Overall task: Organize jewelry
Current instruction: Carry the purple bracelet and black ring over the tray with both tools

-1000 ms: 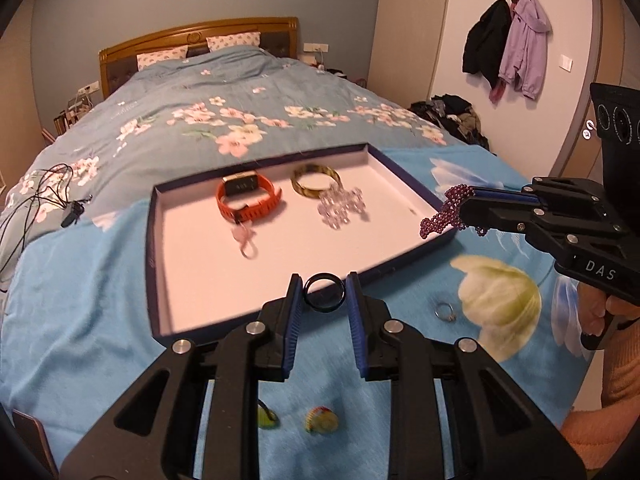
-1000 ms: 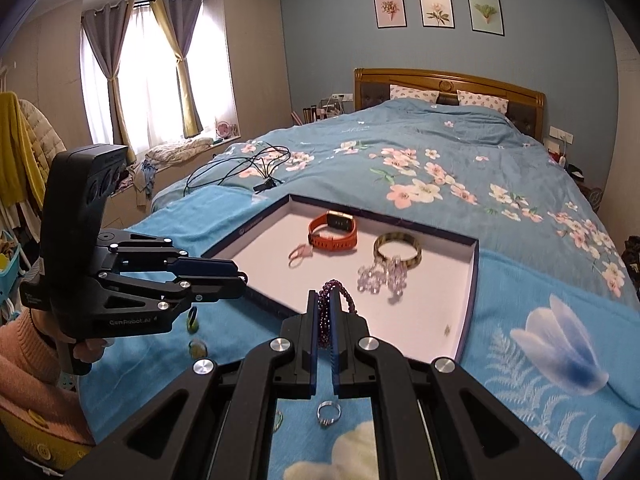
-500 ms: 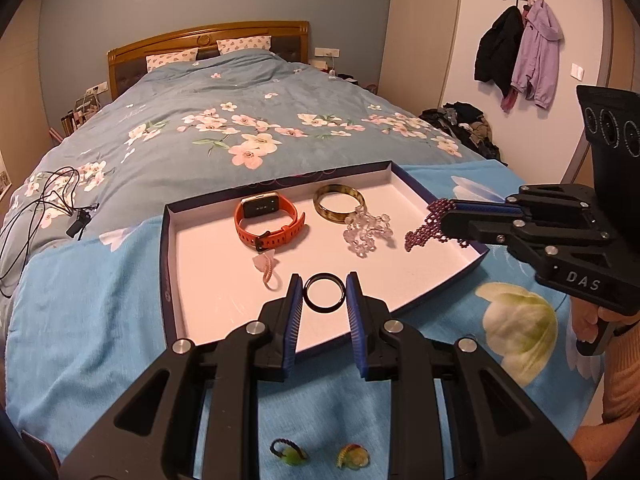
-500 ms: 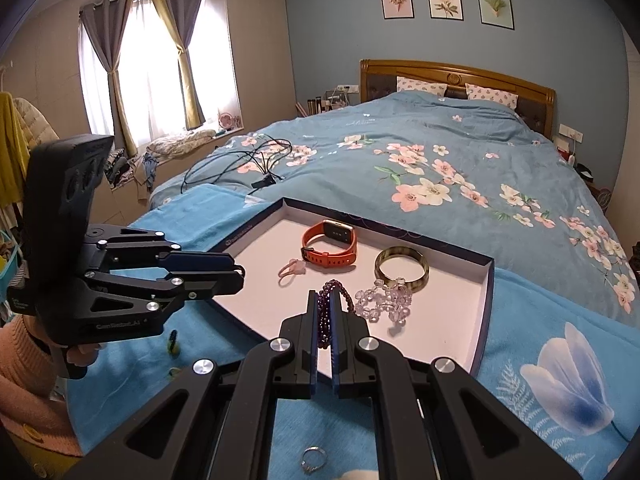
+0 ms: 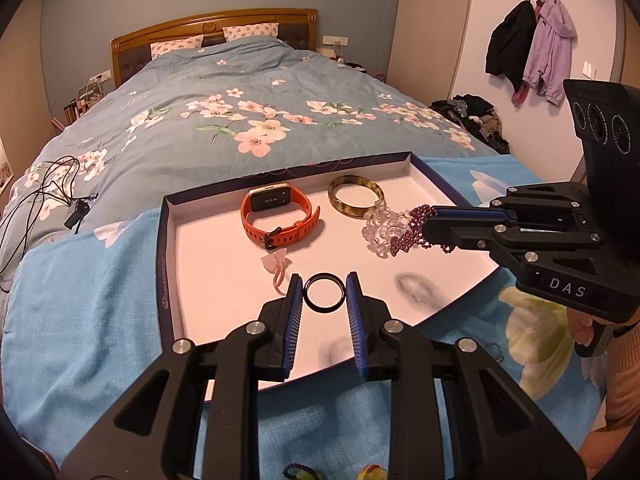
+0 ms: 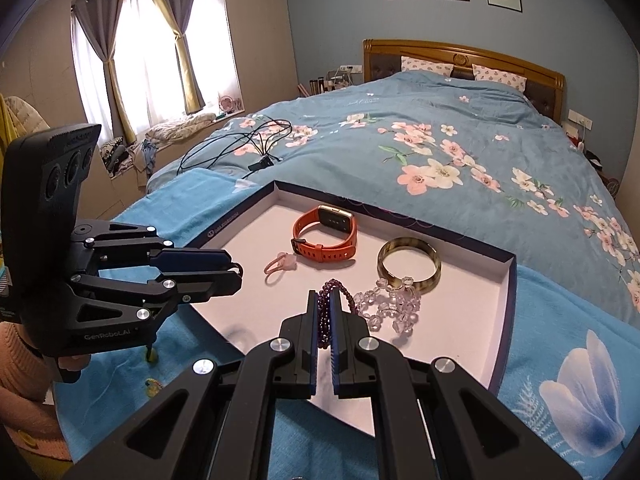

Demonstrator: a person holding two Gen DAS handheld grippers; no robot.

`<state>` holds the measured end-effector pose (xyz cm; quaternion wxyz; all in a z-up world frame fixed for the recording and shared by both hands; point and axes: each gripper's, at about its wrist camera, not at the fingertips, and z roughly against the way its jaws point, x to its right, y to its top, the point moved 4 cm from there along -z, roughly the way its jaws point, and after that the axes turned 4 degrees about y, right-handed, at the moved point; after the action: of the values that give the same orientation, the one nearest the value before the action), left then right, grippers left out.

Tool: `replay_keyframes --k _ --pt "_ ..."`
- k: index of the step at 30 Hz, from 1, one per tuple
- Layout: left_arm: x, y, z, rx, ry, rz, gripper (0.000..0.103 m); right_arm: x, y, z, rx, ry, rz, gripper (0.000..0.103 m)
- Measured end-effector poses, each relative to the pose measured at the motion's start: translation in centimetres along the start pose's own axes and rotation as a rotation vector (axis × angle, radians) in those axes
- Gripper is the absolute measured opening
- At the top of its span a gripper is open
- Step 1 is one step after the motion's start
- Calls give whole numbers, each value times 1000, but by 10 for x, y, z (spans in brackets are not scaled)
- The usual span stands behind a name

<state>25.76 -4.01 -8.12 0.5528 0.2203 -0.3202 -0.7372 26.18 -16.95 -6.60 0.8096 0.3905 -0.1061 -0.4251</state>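
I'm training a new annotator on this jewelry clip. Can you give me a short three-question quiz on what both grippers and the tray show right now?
1. True or false: the left gripper holds a black ring between its jaws.
2. Multiple choice: what is the right gripper shut on? A) the orange smartwatch B) the purple bead bracelet C) the green bangle
3. Fill in: the clear crystal bracelet lies in the tray touching the ____.

Key
1. True.
2. B: the purple bead bracelet; the orange smartwatch and green bangle lie loose in the tray.
3. Green bangle.
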Motion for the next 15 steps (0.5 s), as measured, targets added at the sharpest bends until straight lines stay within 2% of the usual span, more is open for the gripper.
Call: replay_keyframes --k 11,15 --pt "-4 1 -17 -31 7 16 22 0 3 -19 -34 23 14 4" --pt "-4 1 -22 -43 5 18 22 3 -2 -30 -76 17 34 4"
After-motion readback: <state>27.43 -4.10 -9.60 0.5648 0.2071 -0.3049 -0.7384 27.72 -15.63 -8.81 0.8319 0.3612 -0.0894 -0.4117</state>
